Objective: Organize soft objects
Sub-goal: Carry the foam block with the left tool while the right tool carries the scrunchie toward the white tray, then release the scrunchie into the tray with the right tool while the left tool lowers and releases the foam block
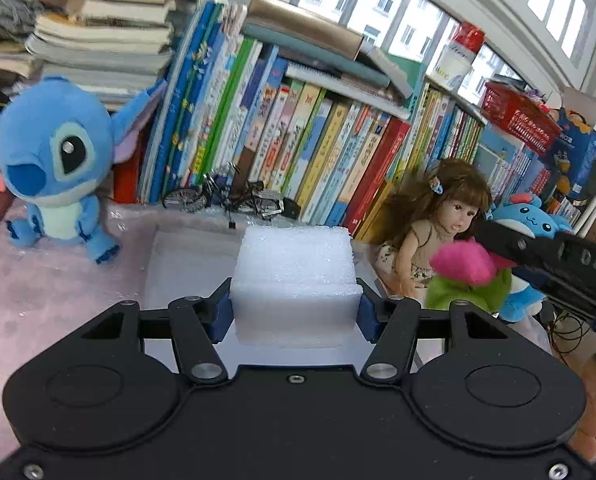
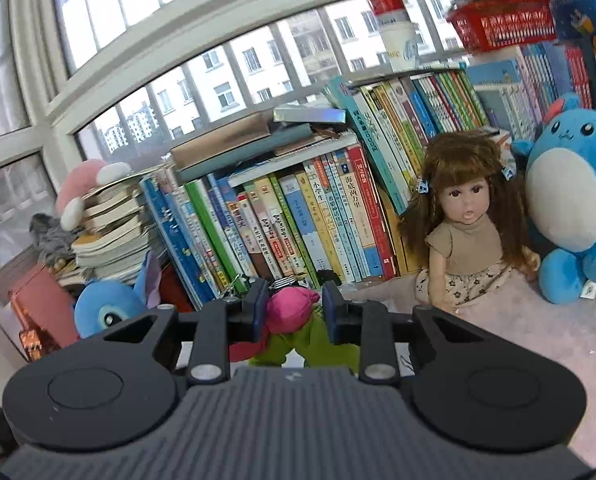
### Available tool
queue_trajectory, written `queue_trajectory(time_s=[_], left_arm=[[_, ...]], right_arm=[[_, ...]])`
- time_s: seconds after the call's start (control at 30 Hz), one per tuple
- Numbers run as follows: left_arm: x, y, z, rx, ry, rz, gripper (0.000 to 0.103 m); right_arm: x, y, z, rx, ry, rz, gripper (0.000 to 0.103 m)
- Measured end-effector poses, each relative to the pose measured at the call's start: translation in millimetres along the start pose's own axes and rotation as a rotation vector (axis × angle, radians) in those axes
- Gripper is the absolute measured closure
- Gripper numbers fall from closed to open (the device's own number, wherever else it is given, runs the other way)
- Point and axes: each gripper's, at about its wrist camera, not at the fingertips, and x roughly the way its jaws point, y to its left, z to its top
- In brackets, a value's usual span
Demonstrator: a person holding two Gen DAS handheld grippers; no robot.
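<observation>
Now | L gripper (image 1: 295,312) clamps foam block (image 1: 295,264) | R gripper (image 2: 295,312) clamps plush (image 2: 293,312) | doll (image 2: 464,232), books (image 2: 298,224) ahead

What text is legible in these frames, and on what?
"DAS", cut off by the frame edge: right gripper body, seen from the left wrist.
"海底两万里": red book spine.
"小学生": yellow book spine.
Other book spines, red-capped canister, blue box: print too small or blurred.

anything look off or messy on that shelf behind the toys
Yes: the red plastic basket sits tilted on top of the upright picture books, and a few flat books are piled crookedly across the row.
</observation>
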Motion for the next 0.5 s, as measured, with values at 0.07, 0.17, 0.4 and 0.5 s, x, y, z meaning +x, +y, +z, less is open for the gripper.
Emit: queue_trajectory(time_s=[0.07, 0.17, 0.4, 0.5], left_arm=[[11, 1, 5, -0.011, 0.025, -0.007, 0.046], [28, 3, 8, -0.033, 0.043, -0.002, 0.046], [63, 6, -3, -0.062, 0.086, 0.012, 0.046], [75, 8, -10, -0.054, 0.109, 0.035, 0.046]], right_arm=[[15, -4, 3, 0.024, 0.015, 0.001, 0.07], [35, -10, -1, 0.062, 0.054, -0.015, 0.07], [74, -24, -31, 0.1, 0.153, -0.043, 0.07], [85, -30, -43, 0.096, 0.193, -0.071, 0.074]])
